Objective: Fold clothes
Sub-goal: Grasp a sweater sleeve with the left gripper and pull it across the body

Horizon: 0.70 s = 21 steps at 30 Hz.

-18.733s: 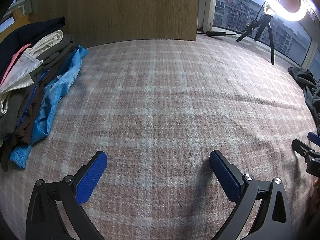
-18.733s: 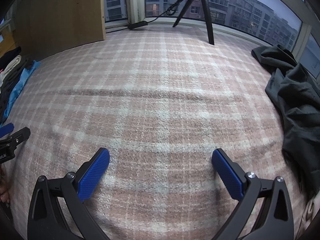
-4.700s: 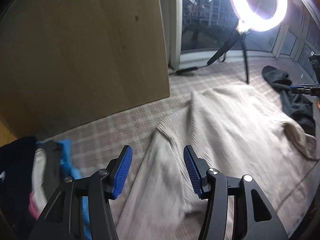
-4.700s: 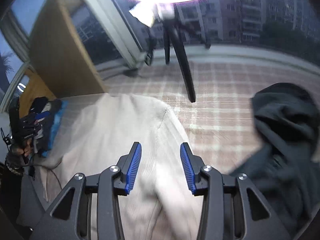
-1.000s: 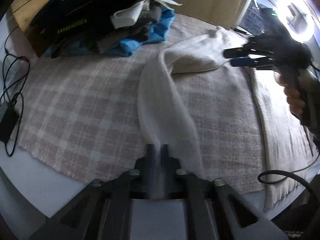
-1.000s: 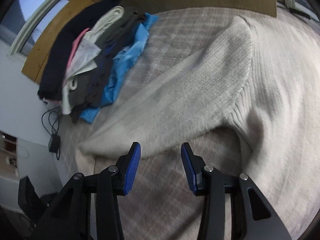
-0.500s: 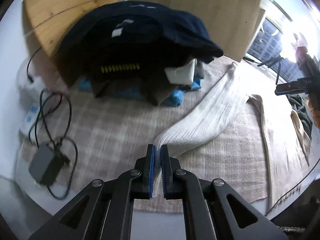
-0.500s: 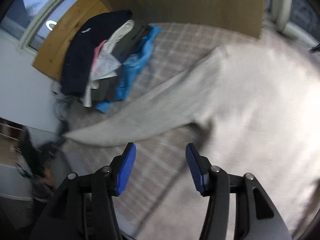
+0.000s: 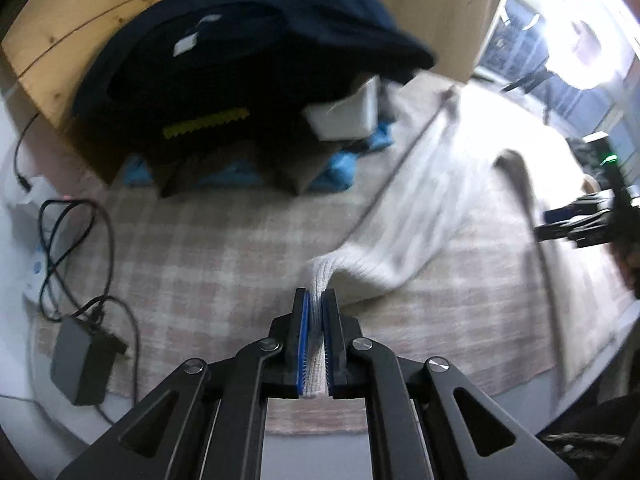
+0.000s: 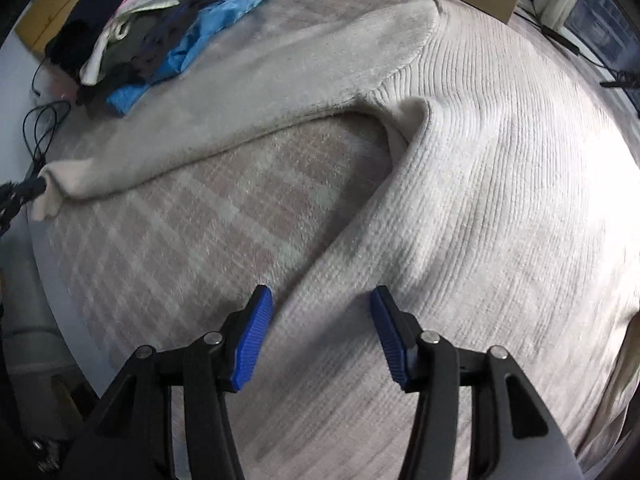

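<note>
A cream ribbed sweater (image 10: 500, 168) lies spread on the pink plaid blanket (image 10: 248, 200). Its left sleeve (image 10: 240, 92) stretches out toward the blanket's left edge. My left gripper (image 9: 315, 300) is shut on the sleeve's cuff (image 9: 320, 280) and holds it out past the body; the sleeve (image 9: 404, 216) runs away to the upper right. My right gripper (image 10: 320, 304) is open and hovers just over the sweater's side edge, below the armpit fold. In the left wrist view the right gripper (image 9: 576, 224) shows at the far right. The left gripper (image 10: 20, 192) shows at the cuff in the right wrist view.
A pile of clothes (image 9: 248, 60), dark navy on top with blue and white pieces under it, lies at the blanket's far left against a wooden board (image 9: 60, 40). A power adapter (image 9: 84, 360) and cables (image 9: 72, 248) lie on the white floor. A ring light (image 9: 580, 48) glares at the window.
My left gripper keeps the cuff and has drawn the sleeve out straighter. My right gripper has come down close over the sweater's side, its jaws wider apart.
</note>
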Available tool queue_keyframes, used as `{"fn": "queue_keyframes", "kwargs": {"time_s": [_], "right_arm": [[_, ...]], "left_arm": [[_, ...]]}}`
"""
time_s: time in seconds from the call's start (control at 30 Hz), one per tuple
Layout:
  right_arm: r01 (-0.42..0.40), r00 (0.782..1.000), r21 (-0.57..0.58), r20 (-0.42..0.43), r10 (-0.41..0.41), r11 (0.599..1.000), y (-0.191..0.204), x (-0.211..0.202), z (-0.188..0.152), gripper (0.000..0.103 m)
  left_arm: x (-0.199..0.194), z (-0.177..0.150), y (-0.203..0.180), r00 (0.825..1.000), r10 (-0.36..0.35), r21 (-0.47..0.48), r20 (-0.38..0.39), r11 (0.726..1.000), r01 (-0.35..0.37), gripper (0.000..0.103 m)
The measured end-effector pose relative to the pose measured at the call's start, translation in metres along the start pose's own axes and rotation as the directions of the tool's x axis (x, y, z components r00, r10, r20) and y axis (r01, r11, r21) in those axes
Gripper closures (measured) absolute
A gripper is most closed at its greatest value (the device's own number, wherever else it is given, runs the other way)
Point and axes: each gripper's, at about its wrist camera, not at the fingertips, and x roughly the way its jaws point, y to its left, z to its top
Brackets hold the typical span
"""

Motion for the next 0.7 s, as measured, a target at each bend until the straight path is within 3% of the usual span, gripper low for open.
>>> {"fn": "queue_keyframes", "kwargs": {"time_s": [0.07,0.17,0.23,0.3,0.37,0.43,0.57,0.63,0.7], "right_arm": [[0.014,1.0,-0.003,0.005,-0.014,1.0,-0.003,0.0,-0.001,0.072],[-0.031,0.999,0.054,0.013,0.03,0.998,-0.014,-0.001,-0.002,0.074],[-0.049,0.999,0.086,0.017,0.048,0.995,-0.02,-0.001,-0.002,0.074],[-0.047,0.999,0.095,0.024,0.045,0.994,-0.021,-0.001,-0.002,0.074],[-0.039,0.999,0.098,0.038,0.036,0.994,-0.02,-0.001,-0.003,0.073],[-0.028,0.998,0.099,0.062,0.022,0.995,-0.019,-0.002,-0.006,0.073],[-0.029,0.994,0.107,0.108,0.018,0.994,-0.022,-0.003,-0.013,0.076],[-0.037,0.992,0.121,0.125,0.021,0.992,-0.026,-0.004,-0.017,0.08],[-0.049,0.99,0.138,0.136,0.03,0.989,-0.032,-0.005,-0.019,0.085]], "left_arm": [[-0.001,-0.003,0.008,0.999,0.052,-0.034,0.001,0.998,-0.052,0.091],[-0.017,0.001,0.005,0.993,0.11,-0.066,0.049,0.992,-0.107,0.092],[-0.028,0.013,-0.012,0.994,0.036,-0.063,0.103,0.998,-0.029,0.092],[-0.021,0.033,-0.043,0.988,-0.104,-0.031,0.116,0.994,0.108,0.092],[-0.007,0.056,-0.079,0.962,-0.255,0.005,0.102,0.967,0.256,0.092],[0.022,0.079,-0.119,0.918,-0.394,0.034,0.048,0.919,0.393,0.092],[0.086,0.122,-0.19,0.86,-0.506,0.027,-0.067,0.861,0.508,0.092],[0.111,0.138,-0.211,0.851,-0.517,-0.005,-0.091,0.855,0.519,0.092],[0.129,0.15,-0.222,0.854,-0.511,-0.039,-0.097,0.859,0.51,0.088]]}}
